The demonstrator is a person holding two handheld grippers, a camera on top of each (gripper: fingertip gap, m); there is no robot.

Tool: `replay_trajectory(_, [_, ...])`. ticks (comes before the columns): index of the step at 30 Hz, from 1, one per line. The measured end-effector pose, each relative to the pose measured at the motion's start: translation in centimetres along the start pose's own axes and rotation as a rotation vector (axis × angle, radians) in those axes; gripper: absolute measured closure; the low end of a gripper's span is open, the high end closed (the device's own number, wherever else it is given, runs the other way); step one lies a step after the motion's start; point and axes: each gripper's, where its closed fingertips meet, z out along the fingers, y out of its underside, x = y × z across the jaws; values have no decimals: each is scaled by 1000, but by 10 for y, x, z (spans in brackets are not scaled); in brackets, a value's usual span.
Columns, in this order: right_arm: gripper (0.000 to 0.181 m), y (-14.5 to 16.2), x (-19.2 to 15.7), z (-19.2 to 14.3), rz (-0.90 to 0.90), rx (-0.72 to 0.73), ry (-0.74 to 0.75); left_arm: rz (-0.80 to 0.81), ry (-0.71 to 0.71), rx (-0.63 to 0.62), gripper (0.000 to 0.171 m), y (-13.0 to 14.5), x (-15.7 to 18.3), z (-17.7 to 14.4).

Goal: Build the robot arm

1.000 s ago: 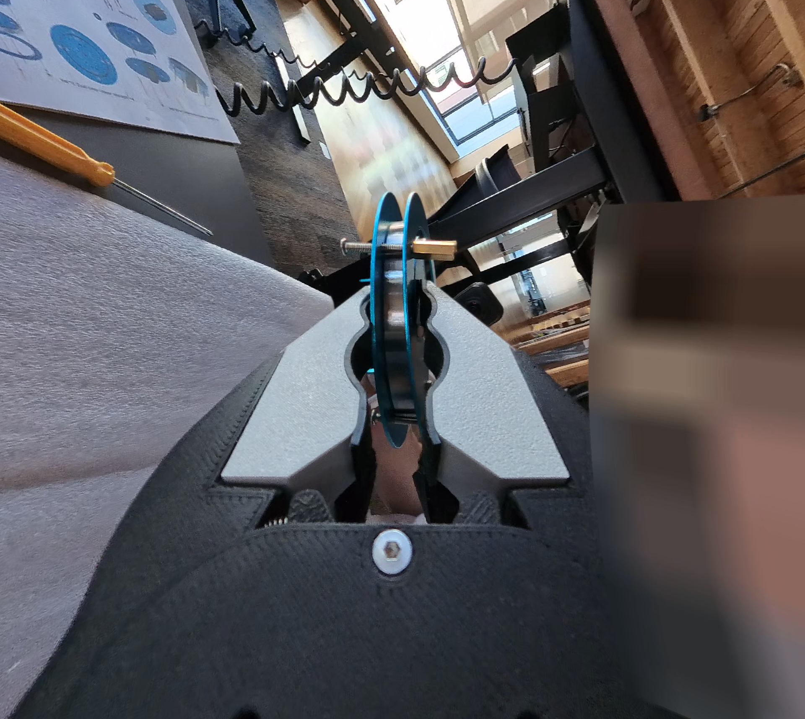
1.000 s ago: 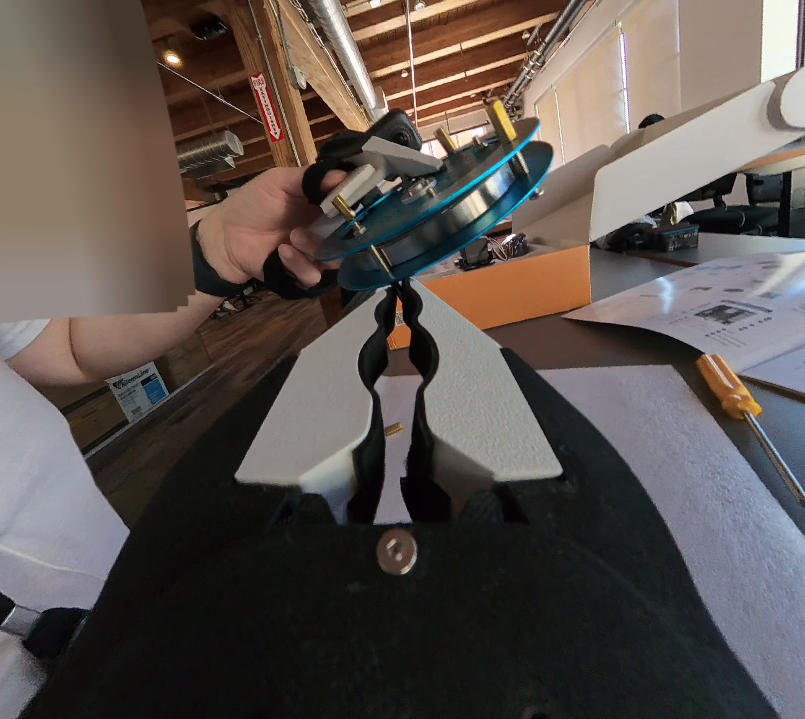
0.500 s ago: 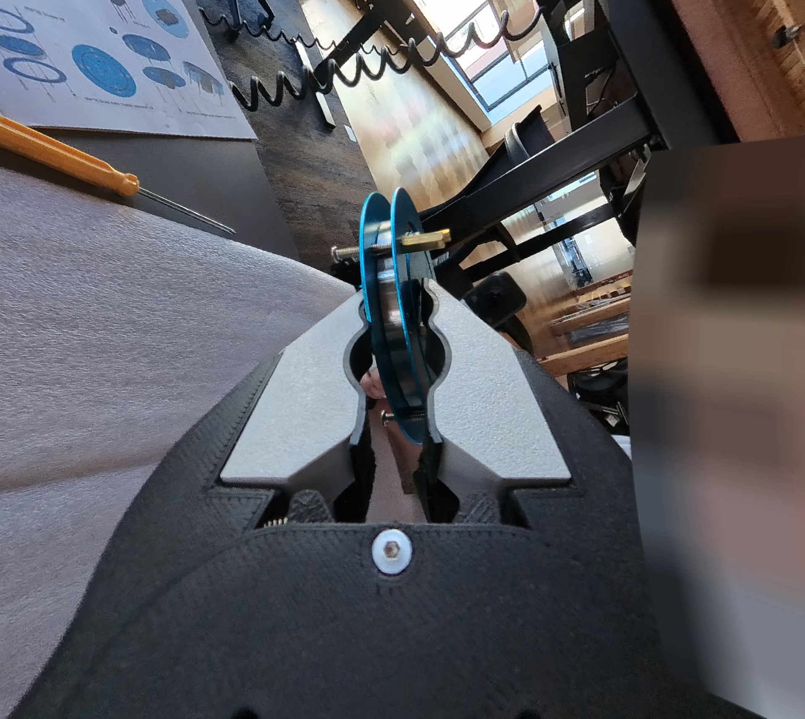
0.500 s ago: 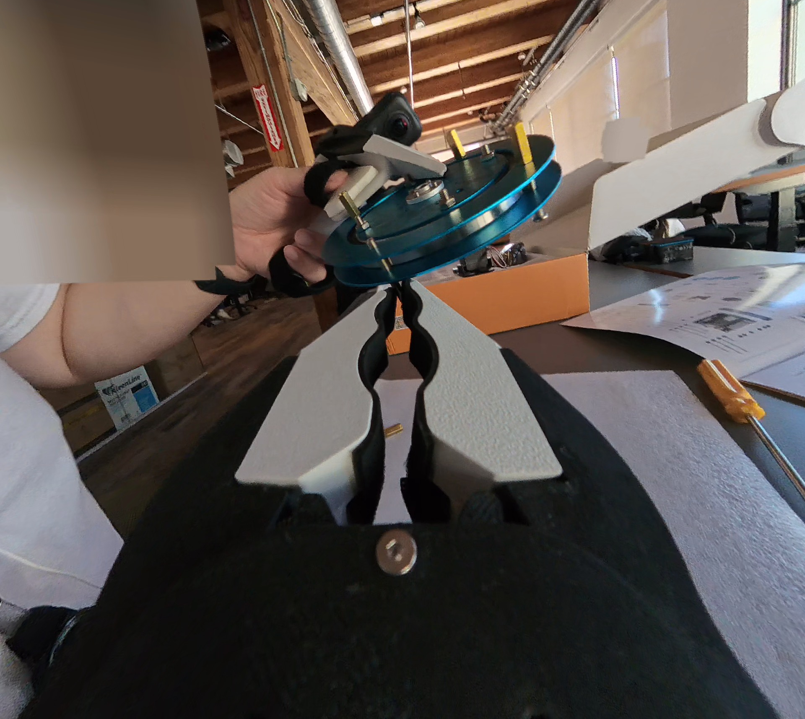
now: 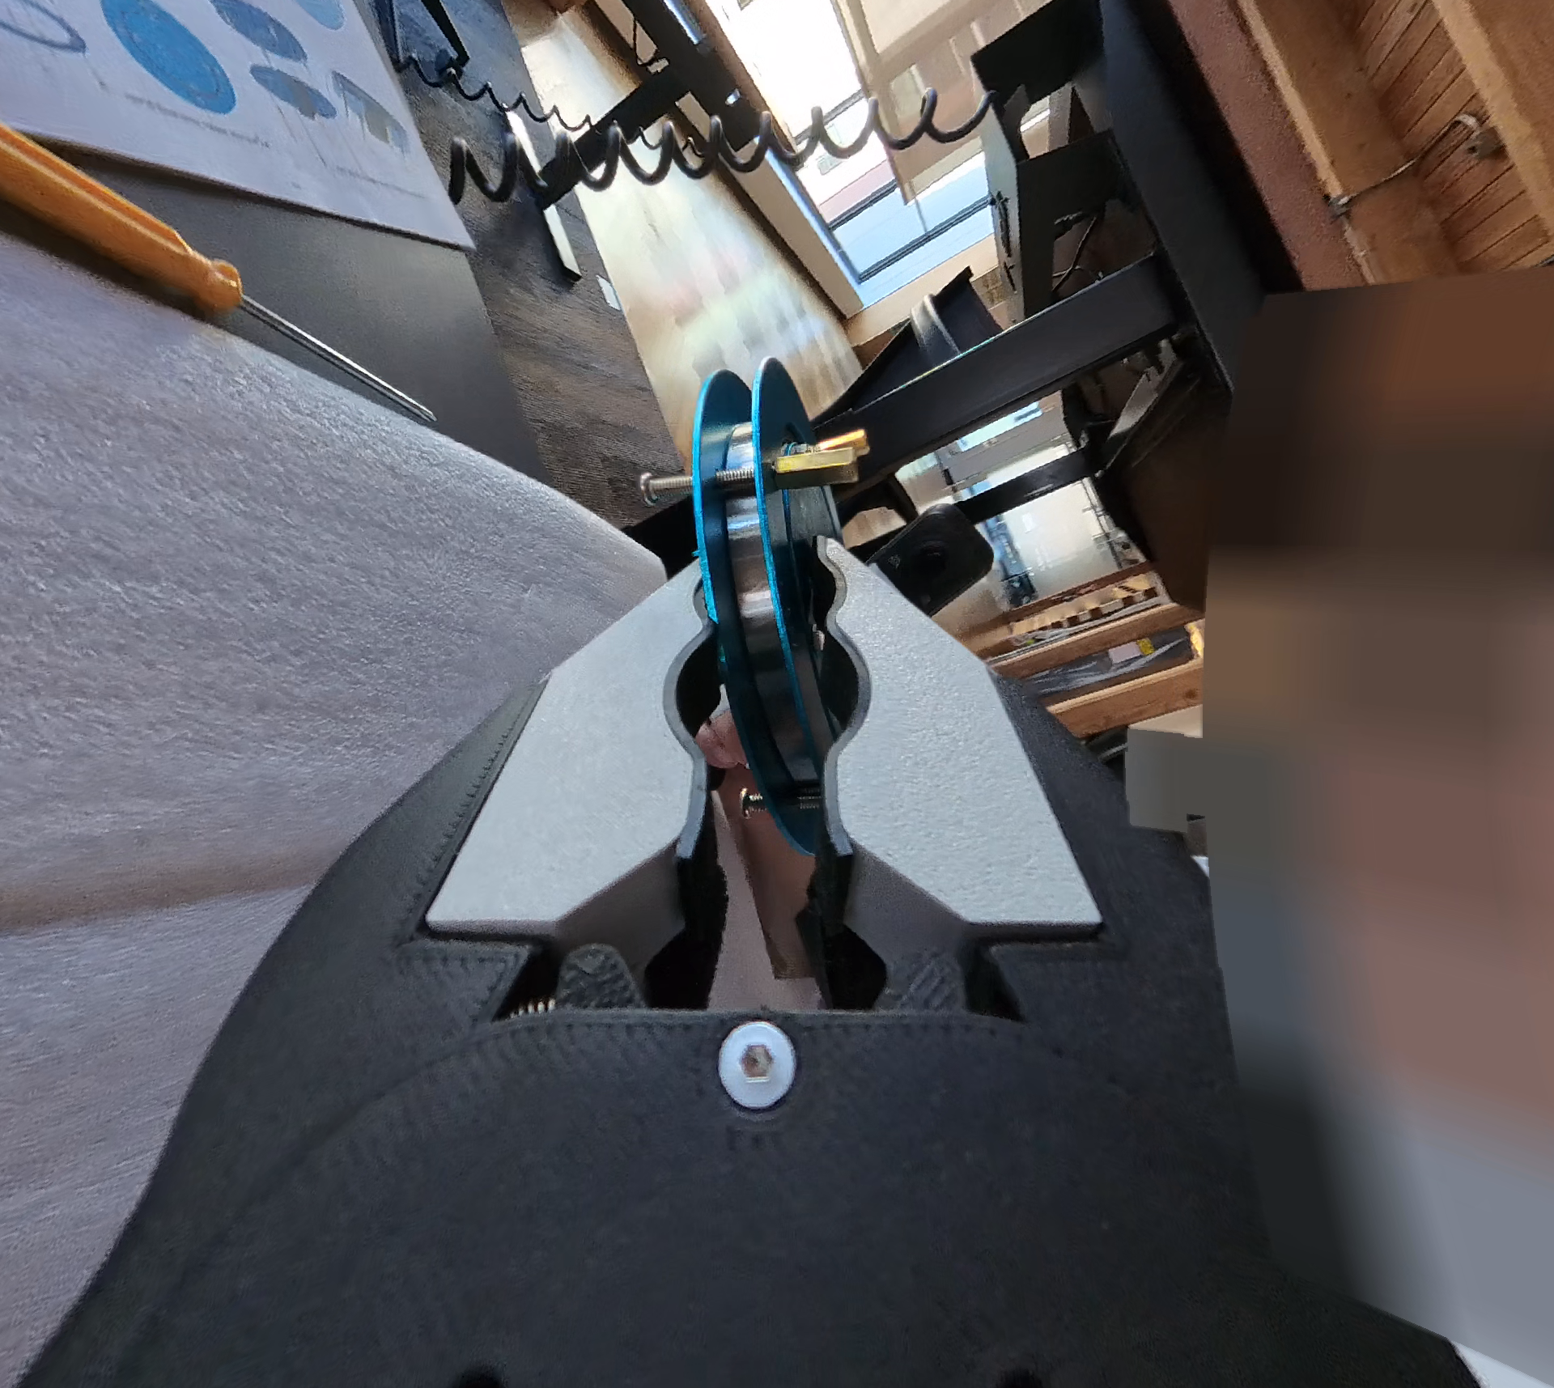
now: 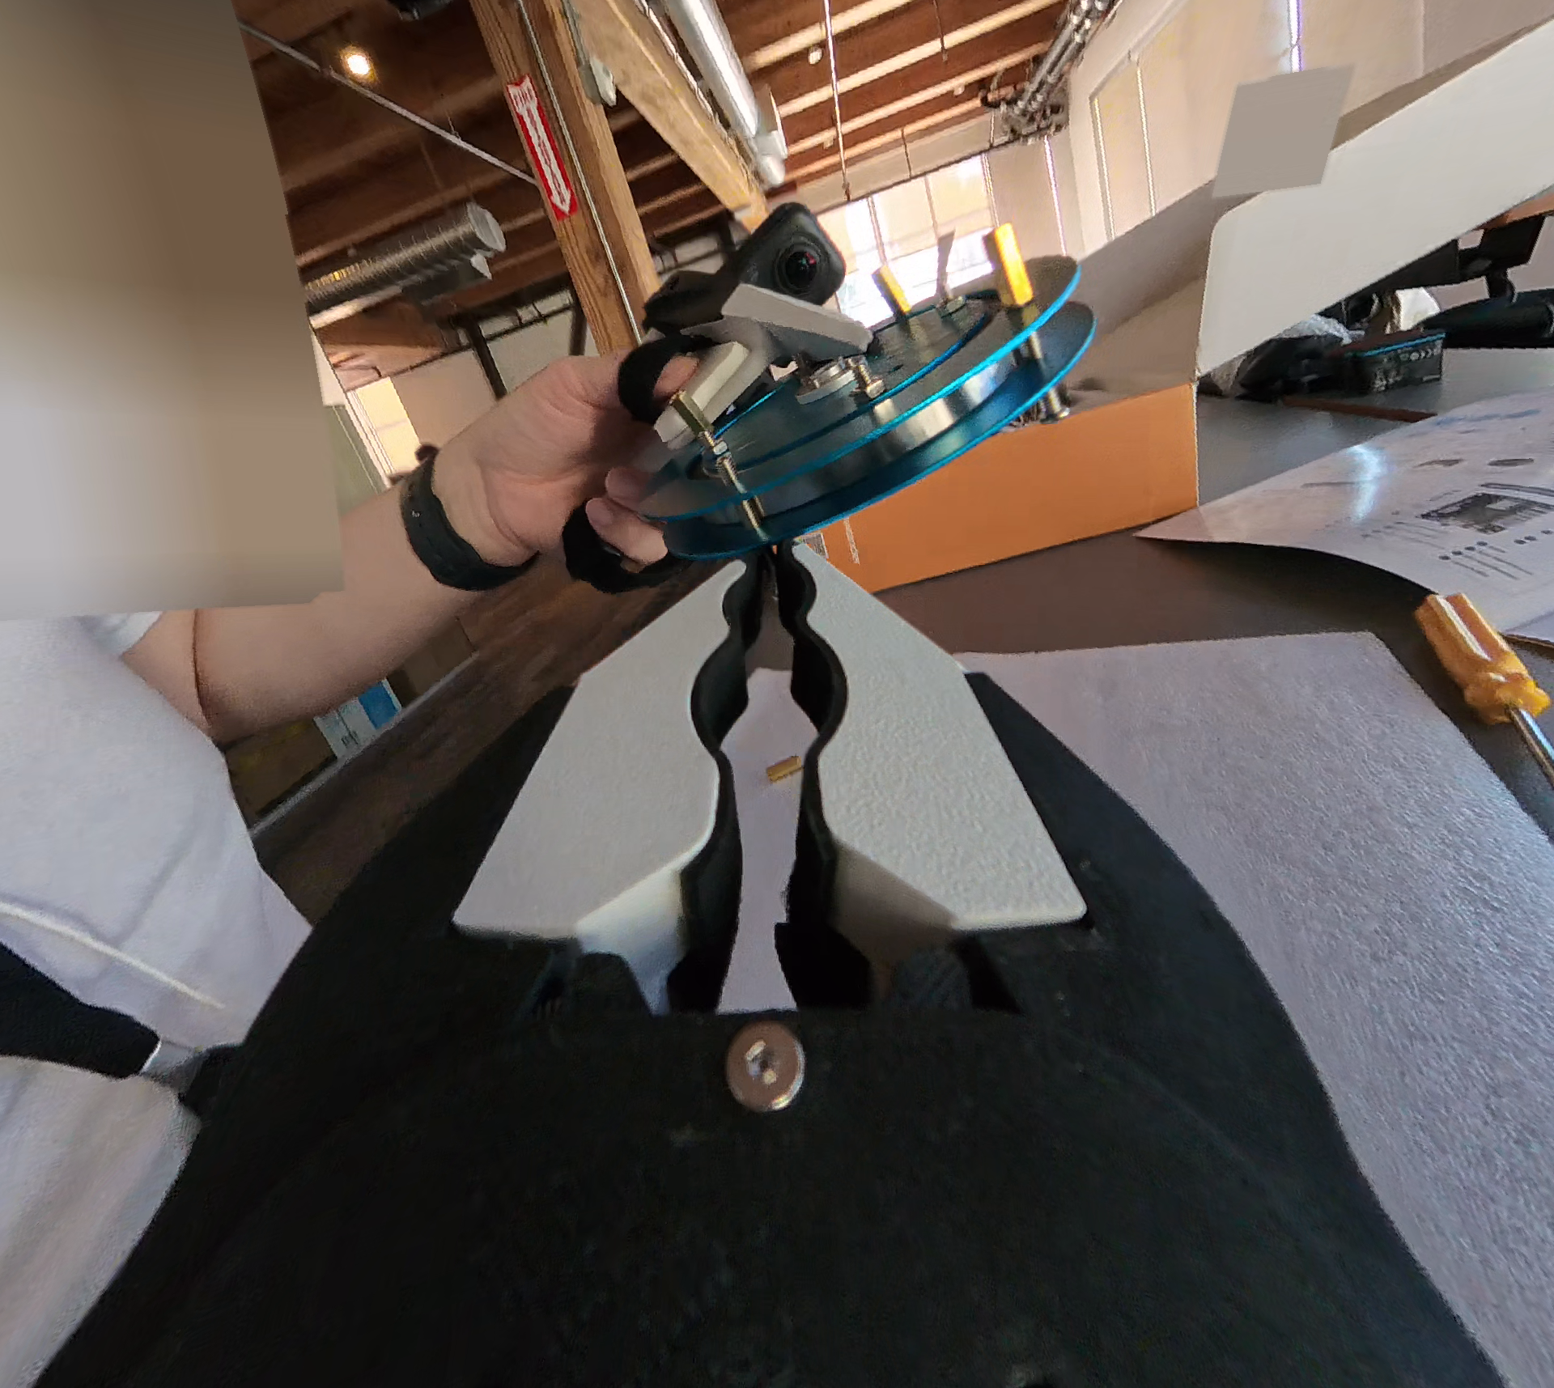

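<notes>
My left gripper (image 5: 761, 566) is shut on the rim of a blue disc assembly (image 5: 769, 423): two blue discs with a metal ring between them, joined by screws and brass standoffs. It is held in the air, above the table's near edge. In the right wrist view the assembly (image 6: 925, 423) tilts up to the right, with the left gripper's fingers (image 6: 790, 330) clamped on its far-left rim. My right gripper (image 6: 772, 561) is below the near rim. Its jaws are closed at the lower end of a screw (image 6: 744, 490) that passes through both discs.
A grey foam mat (image 6: 1261, 843) covers the table, with a loose brass standoff (image 6: 784, 769) on it. An orange-handled screwdriver (image 6: 1480, 666) and a printed sheet (image 6: 1387, 507) lie to the right. An open orange box (image 6: 1051, 490) stands behind. A coiled cable (image 5: 715, 145) hangs beyond the table. The gap from one gripper's tips to the other's is roughly 7 cm.
The left gripper and the disc assembly have tilted and shifted slightly. The right gripper's tips have stayed under the near rim at the screw. Both grips are unchanged.
</notes>
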Motion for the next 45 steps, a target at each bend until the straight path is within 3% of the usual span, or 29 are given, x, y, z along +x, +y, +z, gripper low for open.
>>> replay_trajectory(10, [180, 22, 8, -3, -16, -311, 53, -119, 73, 24, 155, 11, -27, -2])
replay_trajectory(15, [180, 38, 5, -2, 102, -432, 94, -154, 87, 35, 155, 20, -38, -9])
replay_trajectory(20, [181, 58, 9, -24, 161, -532, 209, -174, 71, -27, 155, 39, -51, 6])
replay_trajectory(30, [181, 82, 18, -52, 315, -536, 309, -238, 59, -125, 156, 59, -70, 35])
replay_trajectory(35, [181, 85, 19, -58, 242, -602, 296, -268, 84, -119, 157, 59, -72, 35])
replay_trajectory(39, [171, 75, 25, -68, 75, -676, 273, -142, -72, -148, 156, 62, -89, 25])
replay_trajectory(45, [171, 80, 18, -63, -98, -717, 140, -236, -74, -124, 156, 55, -94, 11])
